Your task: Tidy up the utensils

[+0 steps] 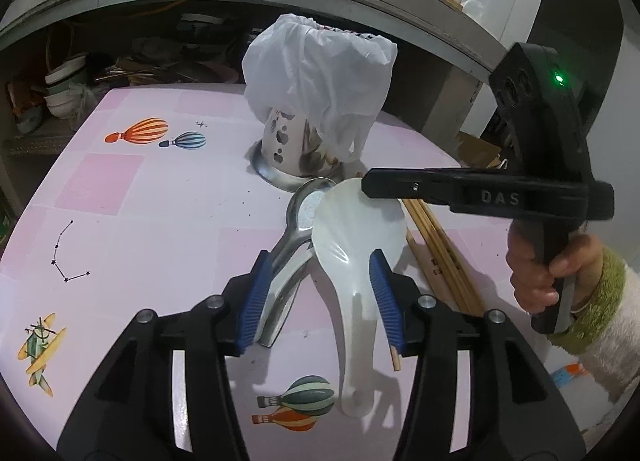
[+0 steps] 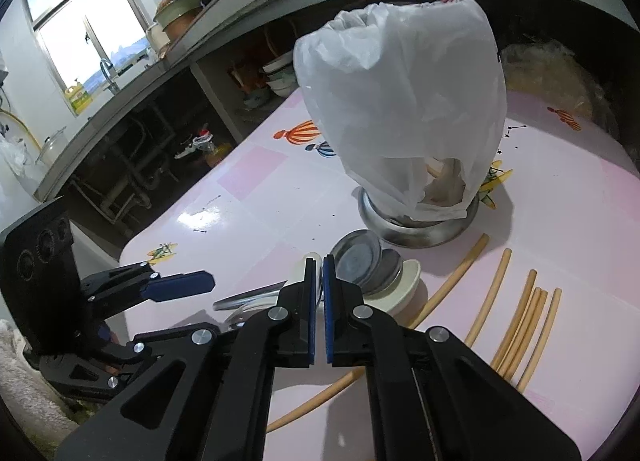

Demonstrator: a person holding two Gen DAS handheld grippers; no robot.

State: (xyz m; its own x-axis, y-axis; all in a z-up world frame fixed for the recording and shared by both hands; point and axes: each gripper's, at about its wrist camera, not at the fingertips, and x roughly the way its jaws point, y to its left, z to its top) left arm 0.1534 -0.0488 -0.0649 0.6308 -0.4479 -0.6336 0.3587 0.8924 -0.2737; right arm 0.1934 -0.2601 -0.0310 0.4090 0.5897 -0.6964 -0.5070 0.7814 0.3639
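Note:
A white plastic rice spoon (image 1: 356,245) lies bowl-first toward a metal utensil holder (image 1: 280,141) that is draped in a white plastic bag (image 1: 320,77). My right gripper (image 1: 366,183) comes in from the right and is shut on the far rim of the spoon's bowl. In the right wrist view its pads (image 2: 319,265) pinch that thin white rim (image 2: 404,281). A metal spoon (image 1: 296,229) lies next to it on the left. My left gripper (image 1: 320,261) is open, its blue pads either side of both spoon handles. Several wooden chopsticks (image 2: 520,321) lie loose to the right.
The pink tablecloth (image 1: 120,201) has balloon and plane prints. A hand in a fuzzy green-cuffed sleeve (image 1: 536,273) holds the right gripper. Behind the table an open shelf holds stacked bowls (image 1: 60,89). The table's left edge drops off near bottles (image 2: 208,145).

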